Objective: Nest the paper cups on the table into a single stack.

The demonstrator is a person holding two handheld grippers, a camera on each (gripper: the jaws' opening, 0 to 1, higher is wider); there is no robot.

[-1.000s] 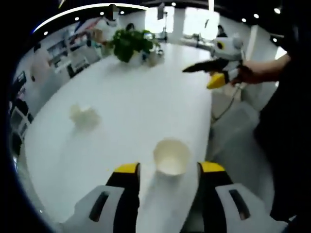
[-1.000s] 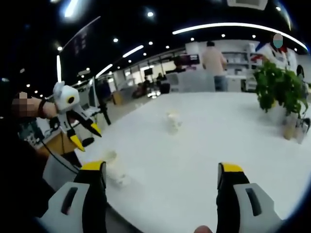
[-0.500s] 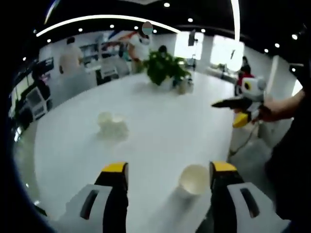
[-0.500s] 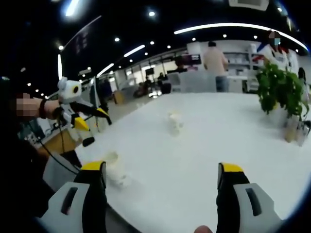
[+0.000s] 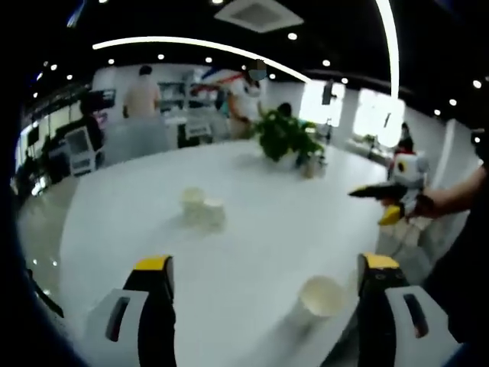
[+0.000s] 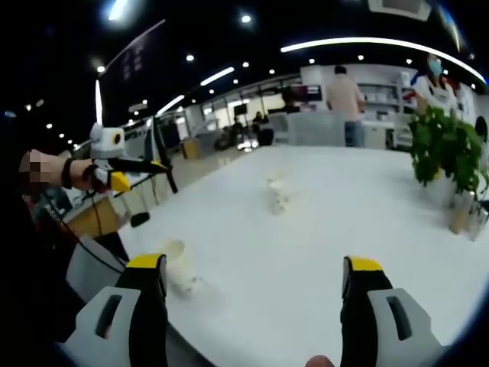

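cups: one paper cup (image 5: 322, 295) near, upright by the white worktop (image 5: 252, 222) edge; two cups (image 5: 203, 209) farther off. left hand-held gripper (image 5: 263, 269) and right hand-held gripper (image 6: 254, 271) both spread, empty. advice: centre jaws around the near rim before closing.

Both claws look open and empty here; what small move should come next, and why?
Probably swing the left claw right to centre on the near paper cup, which stands upright by the table edge, off-centre near the right jaw. Its jaws are open with nothing between them. The far cups stand mid-table.
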